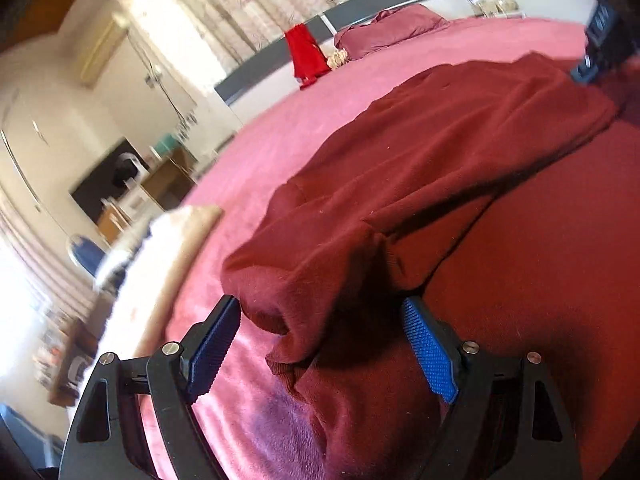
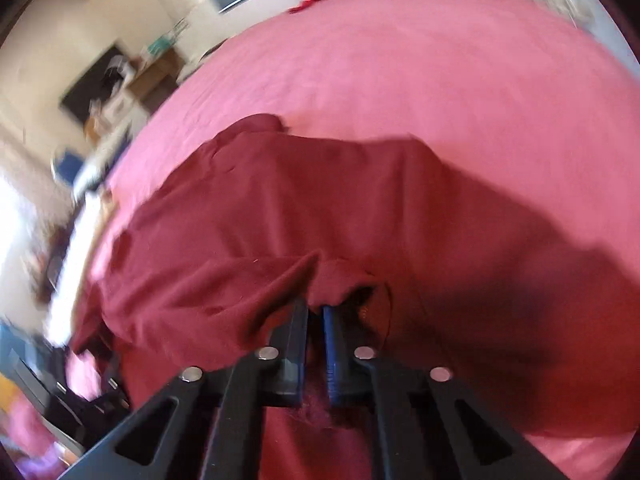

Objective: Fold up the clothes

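Left wrist view: the left gripper stands spread wide, its blue pads either side of a rumpled sleeve end of the maroon garment, not pressing it. The garment lies across the near part of the pink bedspread, with a red cloth far off by the headboard. To do this step well, the pads should probably close on the cuff edge itself, taking all layers.

Right wrist view: the right gripper has its jaws pressed together, pinching a fold of the maroon garment. Pulling should stay low and even, so the fabric lies flat. No containers show in either view.
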{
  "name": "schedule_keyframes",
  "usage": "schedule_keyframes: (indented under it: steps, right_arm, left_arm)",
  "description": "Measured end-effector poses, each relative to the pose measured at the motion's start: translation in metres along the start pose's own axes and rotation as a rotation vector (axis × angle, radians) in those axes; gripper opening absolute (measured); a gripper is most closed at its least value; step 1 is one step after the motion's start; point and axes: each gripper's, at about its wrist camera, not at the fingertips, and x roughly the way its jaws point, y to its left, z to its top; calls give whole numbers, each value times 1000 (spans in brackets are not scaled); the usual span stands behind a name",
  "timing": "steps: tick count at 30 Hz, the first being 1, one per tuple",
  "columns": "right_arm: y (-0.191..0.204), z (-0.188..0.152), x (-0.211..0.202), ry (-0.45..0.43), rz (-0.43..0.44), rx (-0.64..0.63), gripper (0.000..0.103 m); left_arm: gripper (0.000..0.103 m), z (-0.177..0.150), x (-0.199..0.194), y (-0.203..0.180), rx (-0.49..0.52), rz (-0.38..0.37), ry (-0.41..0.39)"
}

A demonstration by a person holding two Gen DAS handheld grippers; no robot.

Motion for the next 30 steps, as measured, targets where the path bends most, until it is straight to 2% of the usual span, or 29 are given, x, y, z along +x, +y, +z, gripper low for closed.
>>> schedule_keyframes:
  steps: [2, 5, 8, 9, 11, 13, 18, 20, 23, 25, 26, 29, 30]
  right_arm:
    - [1, 5, -14, -20, -93, -85, 4]
    - [-5, 20, -27, -64, -254, -193, 3]
    - [-27, 34, -23, -53, -325, -177, 3]
    - [-36, 37, -18, -40, -322, -153, 4]
    - [-58, 36, -9, -13, -171, -40, 8]
    - [-76, 31, -13, -25, -44, 77, 20]
    - [-89, 5, -58, -141, -87, 187, 26]
    - [-87, -5, -61, -124, -90, 182, 26]
    - [-85, -16, -57, -68, -92, 152, 26]
    - [-81, -15, -44, -46, -113, 134, 26]
    - [-79, -15, -38, -39, -121, 125, 26]
    - [-72, -13, -34, -42, -129, 100, 9]
    - [-70, -13, -38, -50, -126, 92, 8]
  left_arm:
    - [84, 0, -1, -3, 15, 21, -9]
    - [84, 0, -1, -2, 7, 14, -9]
    - [84, 4, 0, 0, 6, 13, -9]
    - [84, 4, -2, 0, 6, 14, -9]
    - [84, 3, -2, 1, 8, 17, -10]
    - [84, 3, 1, 2, 9, 15, -8]
    - [84, -1, -5, 3, 6, 82, -8]
    - [84, -2, -7, 1, 8, 121, -6]
    - [84, -3, -6, 5, -12, 134, 13]
    - [93, -4, -4, 14, -58, 140, 47]
    - [93, -5, -2, 21, -87, 142, 67]
    - [94, -12, 2, 38, -163, 131, 124]
    - [94, -15, 1, 42, -181, 128, 132]
